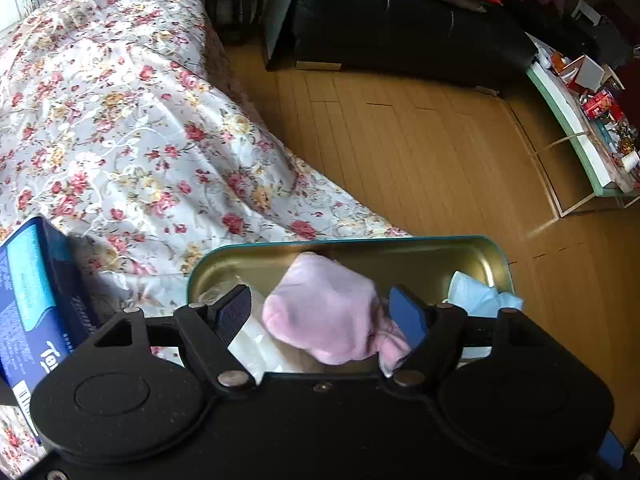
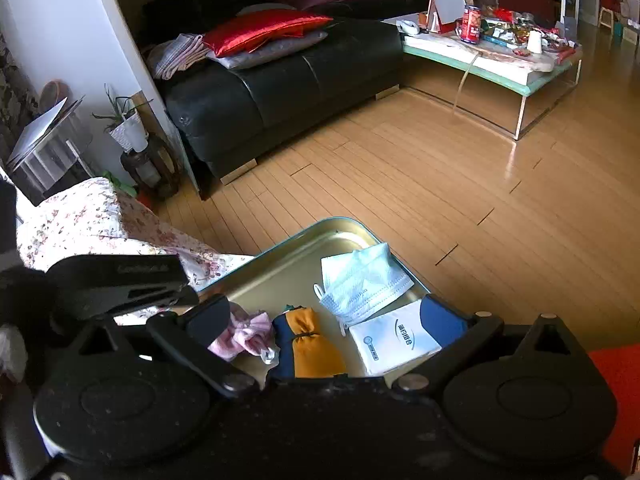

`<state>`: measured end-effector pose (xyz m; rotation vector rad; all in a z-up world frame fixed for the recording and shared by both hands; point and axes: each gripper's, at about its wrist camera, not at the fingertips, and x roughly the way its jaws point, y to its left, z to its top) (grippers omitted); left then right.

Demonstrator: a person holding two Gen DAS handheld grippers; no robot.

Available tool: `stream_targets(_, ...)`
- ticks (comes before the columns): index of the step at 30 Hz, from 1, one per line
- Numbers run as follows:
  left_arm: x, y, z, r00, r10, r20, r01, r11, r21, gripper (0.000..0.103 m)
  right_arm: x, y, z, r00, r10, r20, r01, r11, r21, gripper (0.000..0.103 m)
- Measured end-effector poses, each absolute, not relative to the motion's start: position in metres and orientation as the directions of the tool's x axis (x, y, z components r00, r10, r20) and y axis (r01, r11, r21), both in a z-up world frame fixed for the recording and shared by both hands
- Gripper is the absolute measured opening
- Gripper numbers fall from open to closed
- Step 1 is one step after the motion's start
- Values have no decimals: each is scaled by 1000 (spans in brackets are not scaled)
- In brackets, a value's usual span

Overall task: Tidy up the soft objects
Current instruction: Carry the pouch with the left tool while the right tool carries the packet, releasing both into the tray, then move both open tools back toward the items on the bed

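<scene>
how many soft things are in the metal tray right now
4: pink fleece cloth at the left of the gold metal tray, orange-and-navy pouch centre, pale blue face mask behind, white tissue pack right. More may be hidden.

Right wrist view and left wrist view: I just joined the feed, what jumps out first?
The gold metal tray at the edge of the floral bedspread draws the eye, holding a pale blue face mask, a white tissue packet and an orange and navy pouch. In the left view, a pink cloth sits between the open left tool fingers. Behind lie a black sofa and red cushion.
</scene>
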<state>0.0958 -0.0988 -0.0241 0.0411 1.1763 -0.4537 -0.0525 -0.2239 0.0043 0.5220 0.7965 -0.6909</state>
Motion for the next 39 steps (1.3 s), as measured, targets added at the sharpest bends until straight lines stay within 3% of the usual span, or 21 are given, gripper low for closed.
stream_targets(14,70,-44,23,457,-296,-839,363,923,-128,76,-55,-218,10,536,-366,-761,704,692,164,102)
stream_targets(16,65,-28,29,486,-282,-827,352,929,-110,80,-56,-215,13,552,-376,-744,693,704,159,102)
stream_targets(25,61,61,47,560,-197,-805,267,962,-50,81,-57,-180,26,644,-400,-652,584,807,82,102)
stream_targets(33,95,152,42,599,-48,-800,102,995,16,84,-48,-133,22,698,-291,-655,385,923,1,102)
stream_targets(39,135,205,26,596,41,-802,9,998,58,84,-49,-83,19,727,-145,-672,230,972,39,102)
